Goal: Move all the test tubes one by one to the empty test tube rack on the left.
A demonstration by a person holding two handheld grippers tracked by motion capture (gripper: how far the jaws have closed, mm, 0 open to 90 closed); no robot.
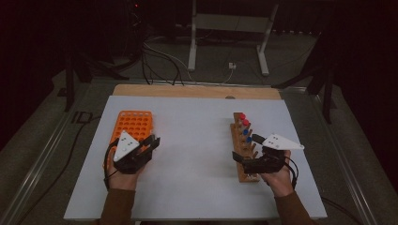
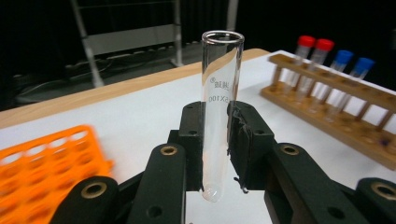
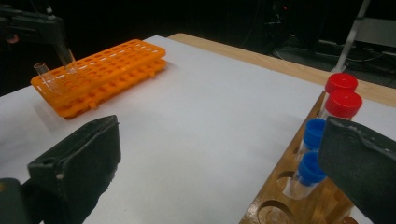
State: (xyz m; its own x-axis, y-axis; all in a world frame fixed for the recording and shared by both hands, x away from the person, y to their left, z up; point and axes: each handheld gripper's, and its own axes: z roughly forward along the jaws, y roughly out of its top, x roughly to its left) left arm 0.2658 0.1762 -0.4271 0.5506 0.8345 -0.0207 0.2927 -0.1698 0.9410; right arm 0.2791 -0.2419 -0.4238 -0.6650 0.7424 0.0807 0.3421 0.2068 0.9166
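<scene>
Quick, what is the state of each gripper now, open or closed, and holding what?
Left gripper: closed on the glass test tube, which stands upright between its fingers.
Right gripper: open, holding nothing, beside the wooden rack.

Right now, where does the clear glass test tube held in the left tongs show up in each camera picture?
High view: hidden under the left tongs, at the near end of the orange plastic rack.
Left gripper view: the clear glass test tube stands upright at centre, clamped between the pads.
Right gripper view: far upper left, hanging from the other tongs above the orange rack.
Shared landmark: the orange rack.
</scene>
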